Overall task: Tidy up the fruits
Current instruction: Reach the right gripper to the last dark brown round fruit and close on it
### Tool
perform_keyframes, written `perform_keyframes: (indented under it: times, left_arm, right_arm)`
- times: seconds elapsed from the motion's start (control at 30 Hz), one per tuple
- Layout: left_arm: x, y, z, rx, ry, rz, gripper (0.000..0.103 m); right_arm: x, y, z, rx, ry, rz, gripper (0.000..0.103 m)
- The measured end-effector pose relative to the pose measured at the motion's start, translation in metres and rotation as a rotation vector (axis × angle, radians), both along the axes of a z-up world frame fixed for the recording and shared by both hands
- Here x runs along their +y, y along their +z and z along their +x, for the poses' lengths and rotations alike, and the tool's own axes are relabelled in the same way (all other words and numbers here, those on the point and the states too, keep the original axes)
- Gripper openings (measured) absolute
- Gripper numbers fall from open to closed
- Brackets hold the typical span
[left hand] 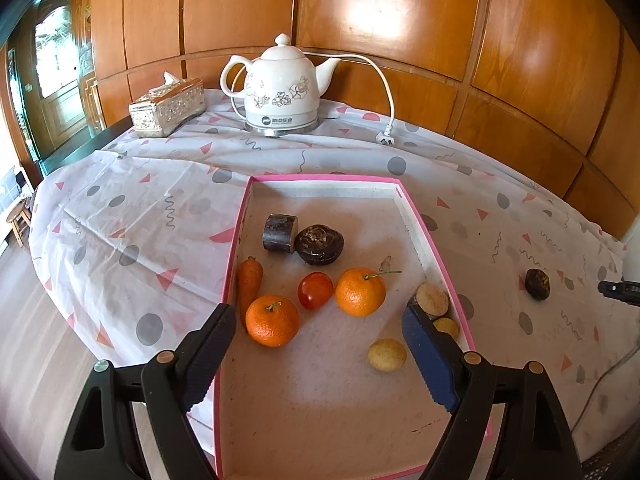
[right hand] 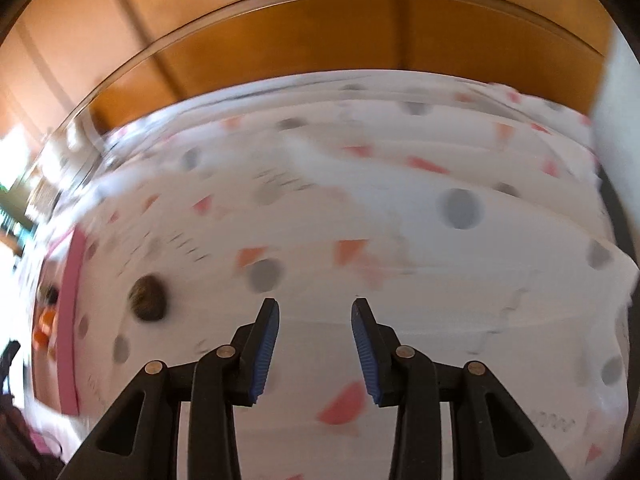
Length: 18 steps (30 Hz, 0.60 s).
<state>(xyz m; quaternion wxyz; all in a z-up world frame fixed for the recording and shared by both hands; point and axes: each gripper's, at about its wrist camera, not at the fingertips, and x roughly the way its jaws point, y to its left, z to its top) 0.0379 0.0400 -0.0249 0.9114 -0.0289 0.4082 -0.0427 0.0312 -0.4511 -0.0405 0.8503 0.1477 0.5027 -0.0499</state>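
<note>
One pink-rimmed tray [left hand: 436, 236] sits on the desk [left hand: 120, 208]. It holds two oranges [left hand: 272, 321] [left hand: 360, 291], one tomato [left hand: 315, 290], one carrot [left hand: 249, 280], two small yellow fruits [left hand: 386, 355] [left hand: 447, 326], one dark round fruit [left hand: 319, 245] and two cut stalk pieces [left hand: 280, 233] [left hand: 432, 300]. One more dark round fruit [left hand: 537, 284] lies outside, to the right. Far back stand one white kettle [left hand: 280, 88] and one tissue box [left hand: 167, 107]

Glossy wood-panelled wall [left hand: 380, 20] behind table with patterned tablecloth [left hand: 132, 216]
</note>
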Motion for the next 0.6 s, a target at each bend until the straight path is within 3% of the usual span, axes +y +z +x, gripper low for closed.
perform_keyframes:
  times: [0.1, 0.6]
  left_arm:
    - [0.001, 0.000, -0.001, 0.002, 0.002, -0.001, 0.085]
    - [0.015, 0.001, -0.005, 0.004, 0.036, -0.018, 0.085]
  right_arm:
    - [0.025, 0.000, 0.008, 0.003, 0.067, -0.001, 0.052]
    - [0.124, -0.012, 0.055, 0.012, 0.267, 0.006, 0.053]
